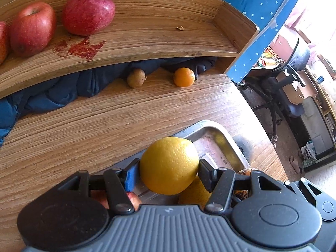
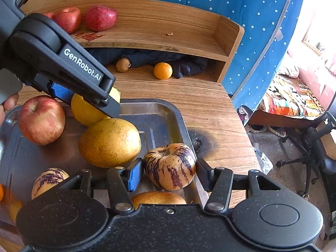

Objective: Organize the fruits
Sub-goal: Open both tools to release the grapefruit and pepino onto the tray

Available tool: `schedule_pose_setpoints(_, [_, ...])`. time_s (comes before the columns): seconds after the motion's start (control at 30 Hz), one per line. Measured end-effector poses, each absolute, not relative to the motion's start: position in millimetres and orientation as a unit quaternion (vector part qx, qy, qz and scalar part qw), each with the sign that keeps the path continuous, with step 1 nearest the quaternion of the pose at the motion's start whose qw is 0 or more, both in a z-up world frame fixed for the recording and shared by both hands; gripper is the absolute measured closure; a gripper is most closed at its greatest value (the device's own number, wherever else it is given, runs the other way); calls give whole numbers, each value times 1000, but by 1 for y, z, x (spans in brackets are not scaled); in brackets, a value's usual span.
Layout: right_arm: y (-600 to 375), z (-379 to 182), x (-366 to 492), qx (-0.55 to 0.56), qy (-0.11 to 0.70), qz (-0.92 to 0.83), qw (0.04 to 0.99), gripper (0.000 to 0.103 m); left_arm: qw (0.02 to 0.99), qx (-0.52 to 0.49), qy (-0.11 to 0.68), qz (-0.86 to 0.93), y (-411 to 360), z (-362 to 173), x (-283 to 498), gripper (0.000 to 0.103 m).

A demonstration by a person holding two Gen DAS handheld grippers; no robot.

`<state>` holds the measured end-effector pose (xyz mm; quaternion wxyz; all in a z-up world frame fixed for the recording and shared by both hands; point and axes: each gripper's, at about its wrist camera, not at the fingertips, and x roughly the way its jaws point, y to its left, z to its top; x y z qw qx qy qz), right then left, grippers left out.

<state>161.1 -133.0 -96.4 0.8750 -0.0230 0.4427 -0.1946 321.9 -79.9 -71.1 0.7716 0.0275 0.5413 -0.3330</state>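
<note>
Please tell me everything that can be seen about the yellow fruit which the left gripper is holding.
The yellow fruit is round, citrus-like, with a finely dimpled, slightly shiny peel and no visible stalk or damage. The left gripper is shut on it, one blue pad on one side and a black finger on the other. In the right wrist view it sits just above the metal tray, next to the large yellow-brown fruit; whether they touch I cannot tell, as the gripper hides most of it there.

Bright daylight from the right, overexposed there; fisheye-bent edges.
</note>
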Motion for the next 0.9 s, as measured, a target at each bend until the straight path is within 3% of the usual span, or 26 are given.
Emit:
schedule_pose_setpoints(0.2, [-131,-92,156,-30,435,-195,879,40,776,25,542,-322,-78,-68,319,39])
schedule_pose_setpoints(0.57, [-122,-65,117,-17,390,-208,897,10,808,-6,503,-305,-50,-38,293,17])
schedule_pose_setpoints(0.73, [-112,-51,95,-24,372,-203,905,4,822,-2,492,-287,-28,-25,268,6])
schedule_pose_setpoints(0.9, [-103,-41,74,-24,356,-192,914,1,833,-1,488,-261,-1,-17,239,1])
